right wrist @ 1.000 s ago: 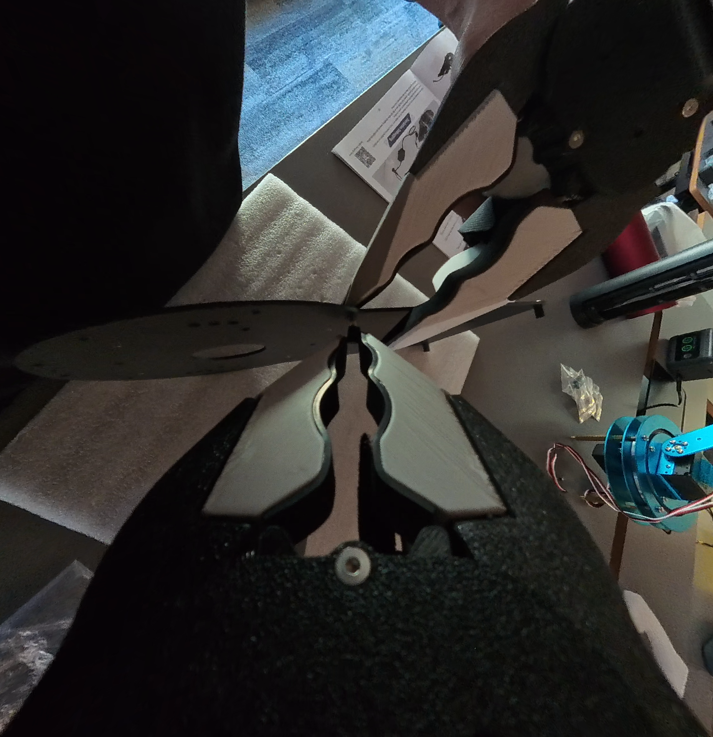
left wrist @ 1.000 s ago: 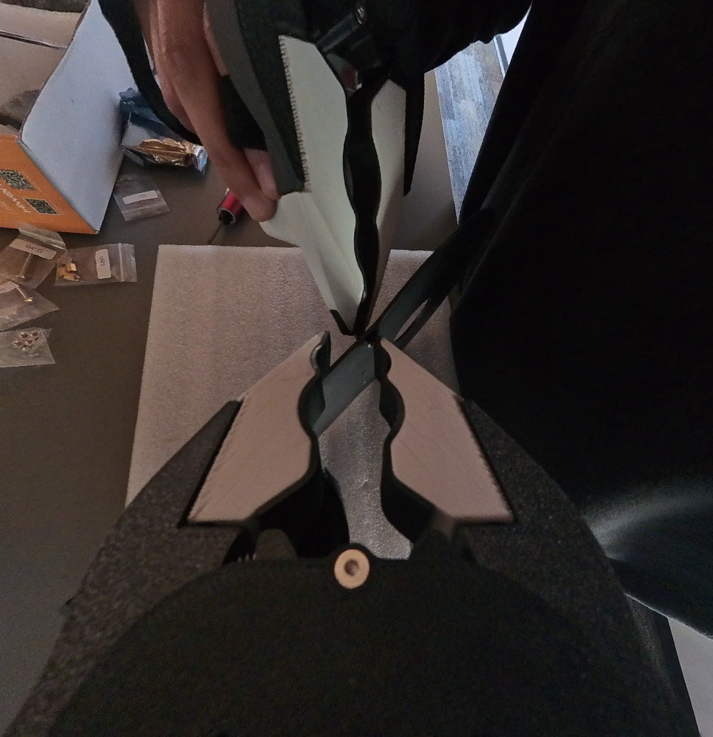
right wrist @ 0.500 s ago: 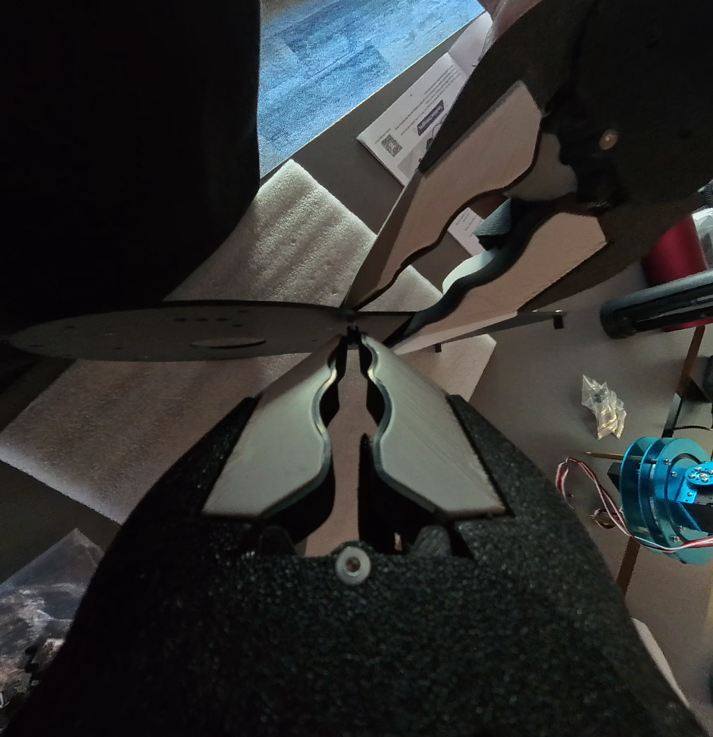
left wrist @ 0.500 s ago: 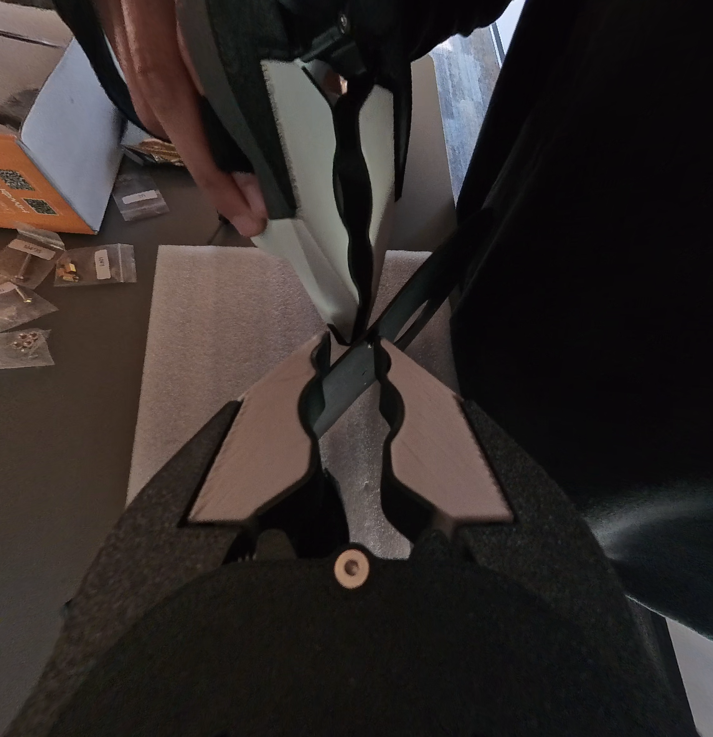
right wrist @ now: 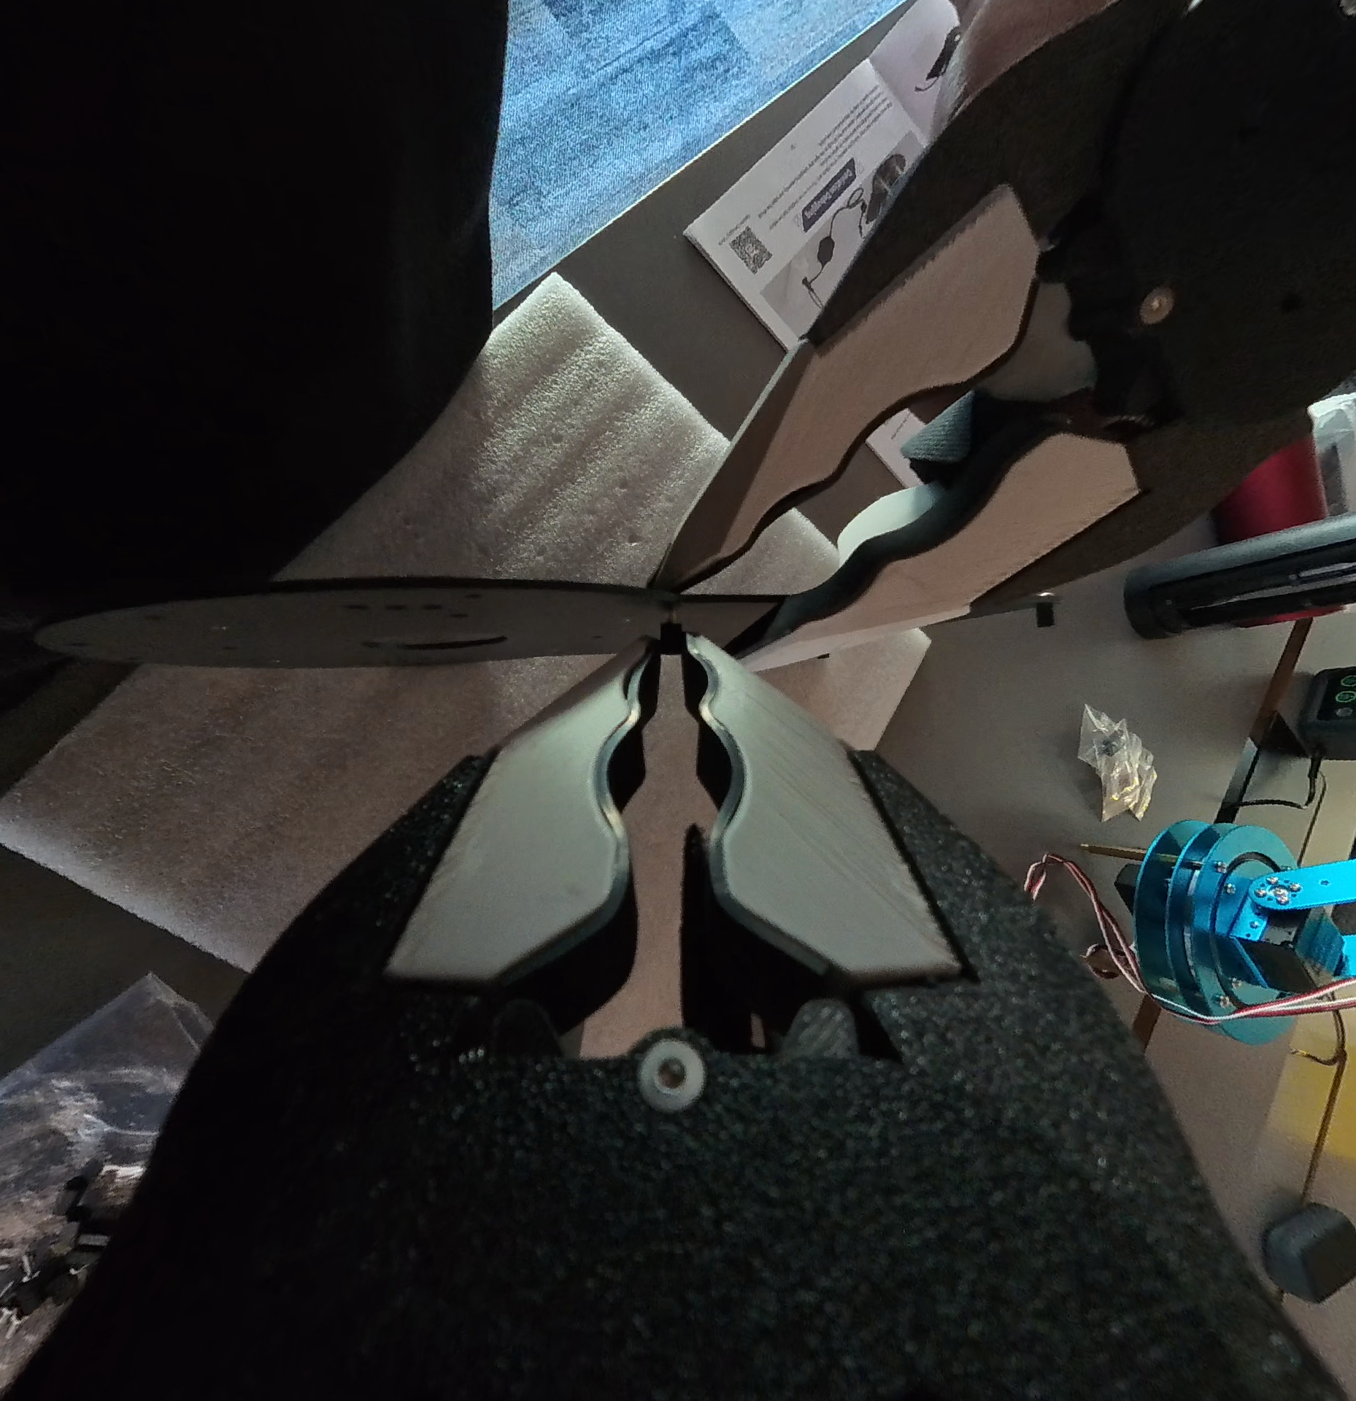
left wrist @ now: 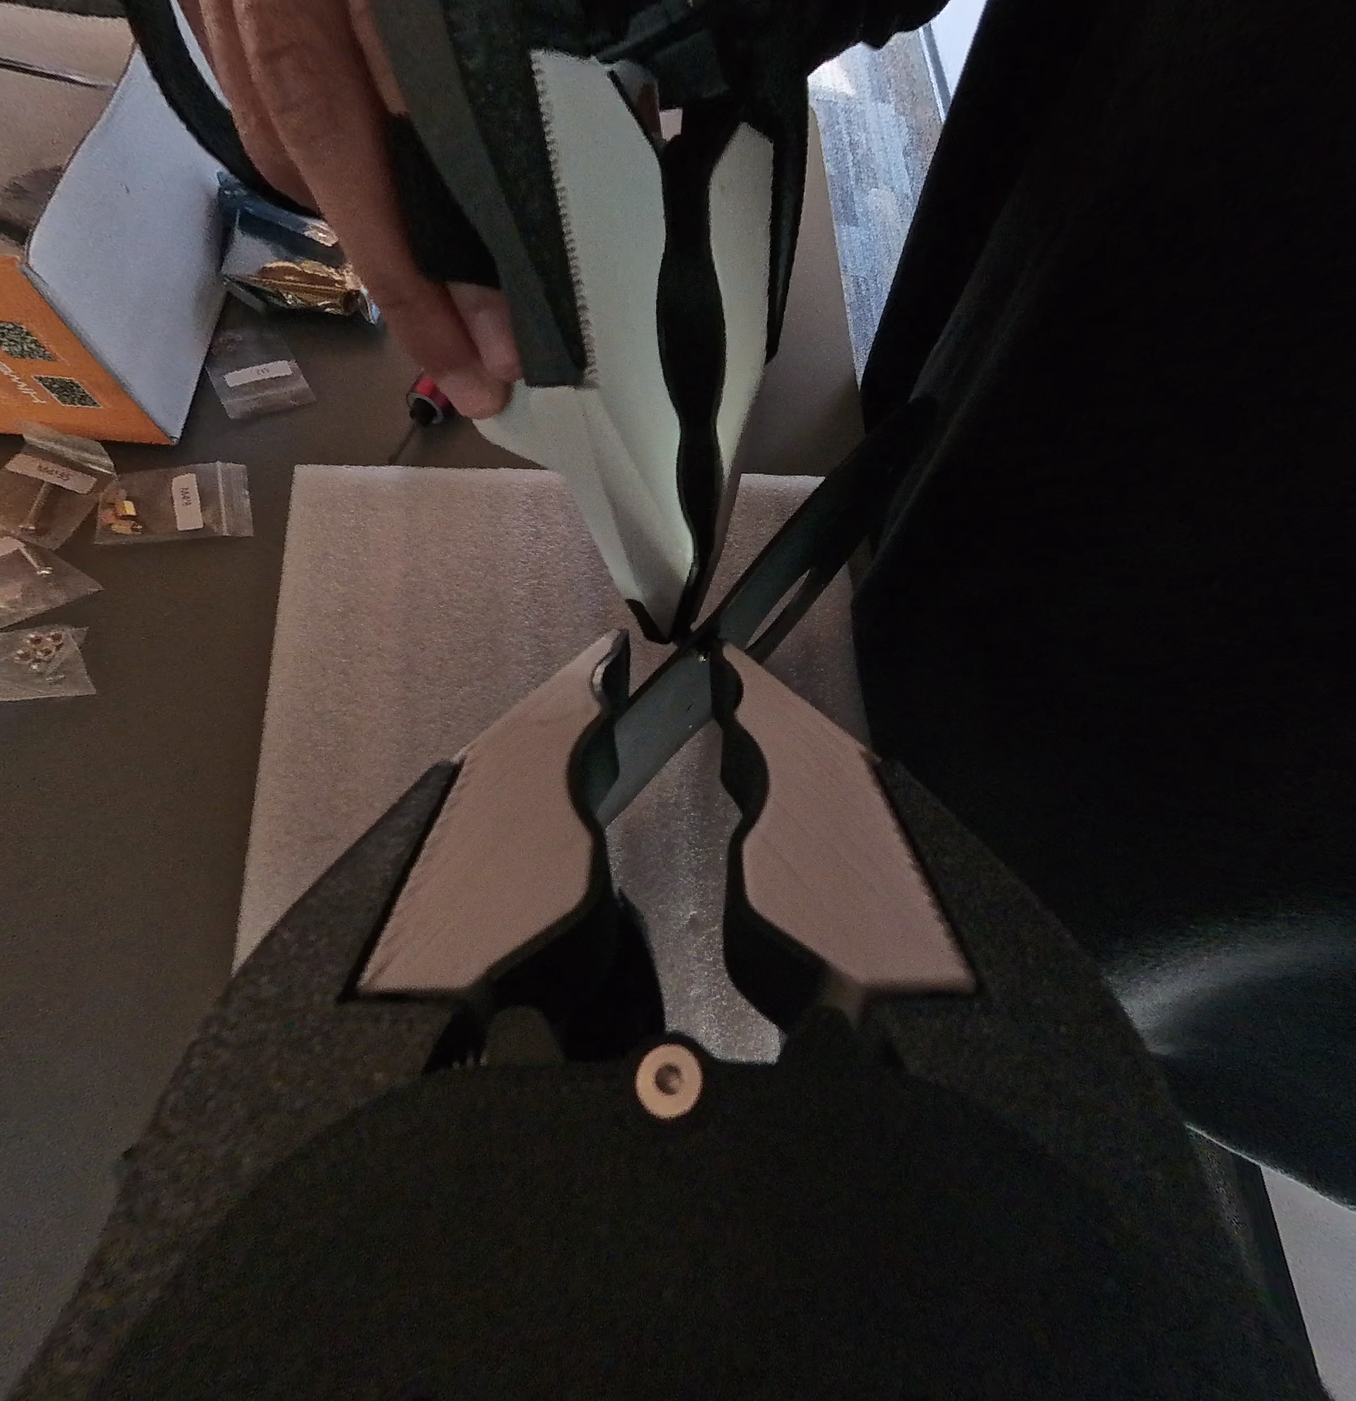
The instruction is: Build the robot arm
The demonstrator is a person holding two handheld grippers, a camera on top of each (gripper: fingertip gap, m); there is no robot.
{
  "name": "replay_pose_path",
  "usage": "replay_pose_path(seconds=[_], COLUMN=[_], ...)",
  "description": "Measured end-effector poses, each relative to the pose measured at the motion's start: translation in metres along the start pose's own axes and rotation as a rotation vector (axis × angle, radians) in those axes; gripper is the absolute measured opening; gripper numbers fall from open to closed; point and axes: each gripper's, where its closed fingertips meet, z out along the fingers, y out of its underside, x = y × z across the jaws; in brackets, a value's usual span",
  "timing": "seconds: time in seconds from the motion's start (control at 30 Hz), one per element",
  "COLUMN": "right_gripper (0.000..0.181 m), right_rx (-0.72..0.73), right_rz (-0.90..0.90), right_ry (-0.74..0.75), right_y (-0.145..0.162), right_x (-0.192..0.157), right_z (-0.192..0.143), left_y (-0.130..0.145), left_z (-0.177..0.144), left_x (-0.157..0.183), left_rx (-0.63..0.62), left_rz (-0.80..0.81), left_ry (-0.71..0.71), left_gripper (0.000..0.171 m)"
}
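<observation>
Left gripper (left wrist: 671,659) clamped on a dark flat plate (left wrist: 663,724) above a white foam sheet (left wrist: 432,606).
The right gripper (left wrist: 679,618) met the plate edge from above, held by a hand (left wrist: 372,189); small parts bags (left wrist: 174,504) and an orange box (left wrist: 61,364) lay left.

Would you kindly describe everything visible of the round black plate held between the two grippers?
The round black plate is a thin, flat disc, apparently metal or rigid sheet, seen nearly edge-on and roughly level. It has a row of small holes and a larger oval slot. It hangs above the white foam sheet, not touching it. The left gripper and the right gripper both pinch it near the same spot on its rim, where a narrow dark strip extends outward.
</observation>
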Motion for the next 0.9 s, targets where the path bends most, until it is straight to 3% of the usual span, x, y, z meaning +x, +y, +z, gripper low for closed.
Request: replay_pose_path(seconds=[0.9], right_gripper=[0.011], right_rx=[0.029], right_rz=[0.029], right_ry=[-0.016], right_y=[-0.0001], right_x=[-0.0003], right_z=[0.0019], left_y=[0.0003], left_z=[-0.0007], left_x=[0.0006], left_rx=[-0.003], left_rz=[-0.004], left_ry=[-0.003], left_gripper=[0.021])
